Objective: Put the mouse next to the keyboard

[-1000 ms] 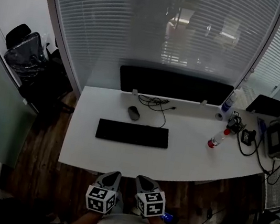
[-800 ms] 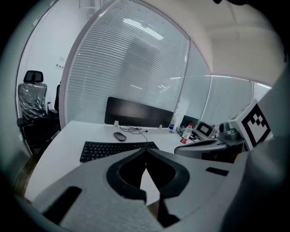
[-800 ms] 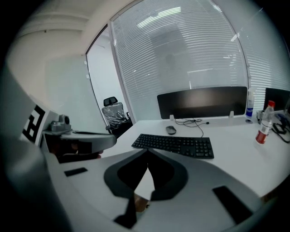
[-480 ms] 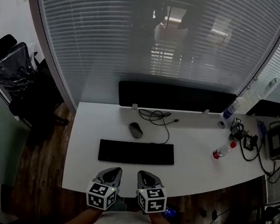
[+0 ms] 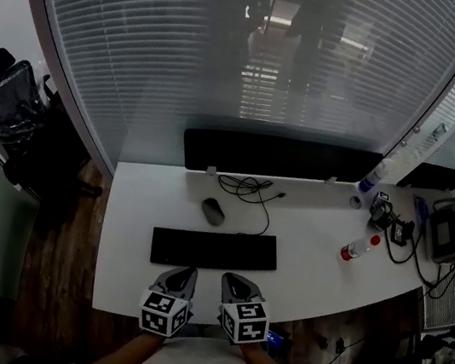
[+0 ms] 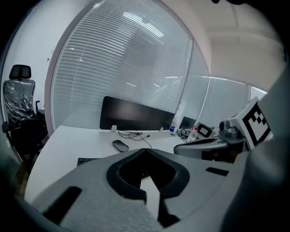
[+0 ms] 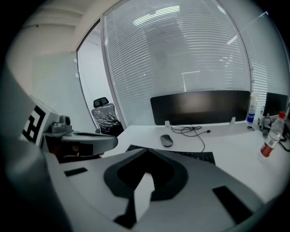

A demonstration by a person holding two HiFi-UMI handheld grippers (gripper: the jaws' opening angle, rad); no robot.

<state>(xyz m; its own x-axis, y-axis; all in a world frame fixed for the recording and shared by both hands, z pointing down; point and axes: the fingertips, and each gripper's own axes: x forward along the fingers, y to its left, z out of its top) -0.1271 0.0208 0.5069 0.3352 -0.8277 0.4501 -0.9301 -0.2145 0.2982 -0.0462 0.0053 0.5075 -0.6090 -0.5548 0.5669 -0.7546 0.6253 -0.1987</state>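
Observation:
A dark grey mouse [image 5: 213,211] lies on the white desk [image 5: 137,205], behind the black keyboard [image 5: 214,249] and a little left of its middle. Both grippers hover side by side over the desk's front edge, just short of the keyboard. My left gripper [image 5: 184,272] is shut with nothing in it, and my right gripper [image 5: 233,279] is shut and empty too. The left gripper view shows the mouse [image 6: 120,145] ahead of the closed jaw tips. In the right gripper view the mouse [image 7: 166,140] sits beyond the keyboard [image 7: 190,155].
A black screen [image 5: 279,156] stands along the desk's back edge, with a coiled cable [image 5: 248,188] in front. A red-capped bottle [image 5: 358,247], a spray bottle [image 5: 370,178] and wired devices [image 5: 442,232] crowd the right end. An office chair [image 5: 2,109] stands at left.
The head view has shifted so the desk lies closer to the grippers. Both grippers now reach over its front edge, still shut. The mouse and keyboard have not moved on the desk.

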